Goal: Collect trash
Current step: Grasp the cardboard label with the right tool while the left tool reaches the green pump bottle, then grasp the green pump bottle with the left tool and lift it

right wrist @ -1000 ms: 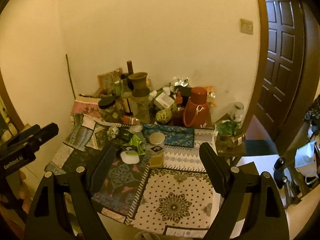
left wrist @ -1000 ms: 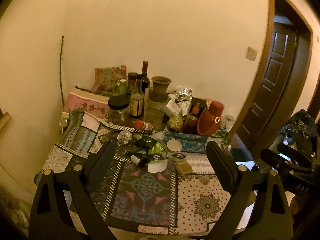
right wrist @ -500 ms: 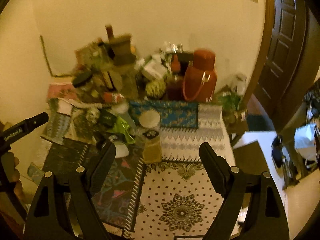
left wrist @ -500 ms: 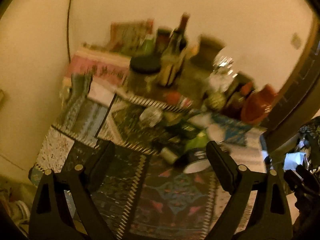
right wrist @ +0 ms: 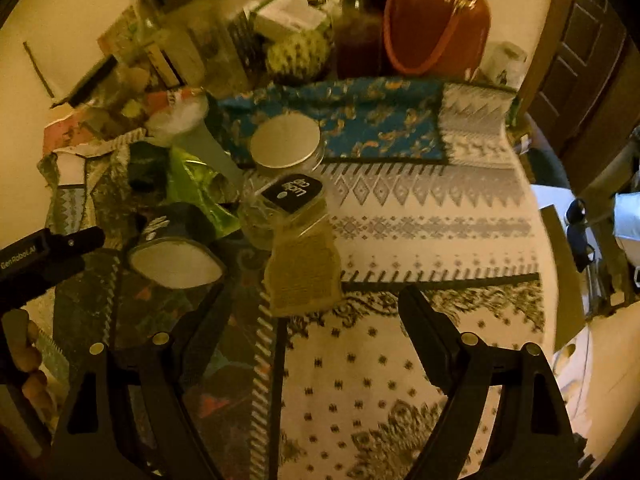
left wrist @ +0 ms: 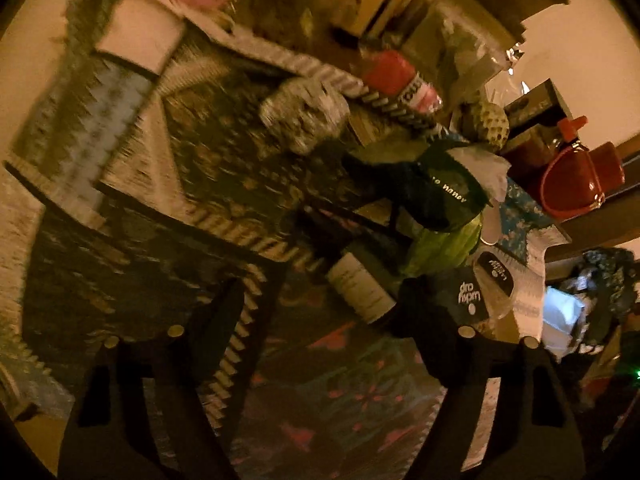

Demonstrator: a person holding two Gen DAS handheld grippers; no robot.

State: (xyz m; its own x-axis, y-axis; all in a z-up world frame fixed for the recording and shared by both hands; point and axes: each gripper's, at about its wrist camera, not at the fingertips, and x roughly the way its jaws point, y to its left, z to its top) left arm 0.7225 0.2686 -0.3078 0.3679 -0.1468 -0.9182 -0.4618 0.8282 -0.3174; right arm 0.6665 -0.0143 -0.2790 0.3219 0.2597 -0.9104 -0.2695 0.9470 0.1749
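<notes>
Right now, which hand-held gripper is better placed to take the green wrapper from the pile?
Probably left: the left hand-held gripper is open with the green wrapper just ahead. The right hand-held gripper faces the labelled jar.

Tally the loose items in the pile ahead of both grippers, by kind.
Clear jars: 2, the silver-lidded jar and the black-lidded jar
Tipped dark tub: 1
Green wrapper: 1
Dark green packet: 1
White-labelled bottle, lying down: 1
Frosted cup: 1
Total: 7; blur may hide more.
</notes>
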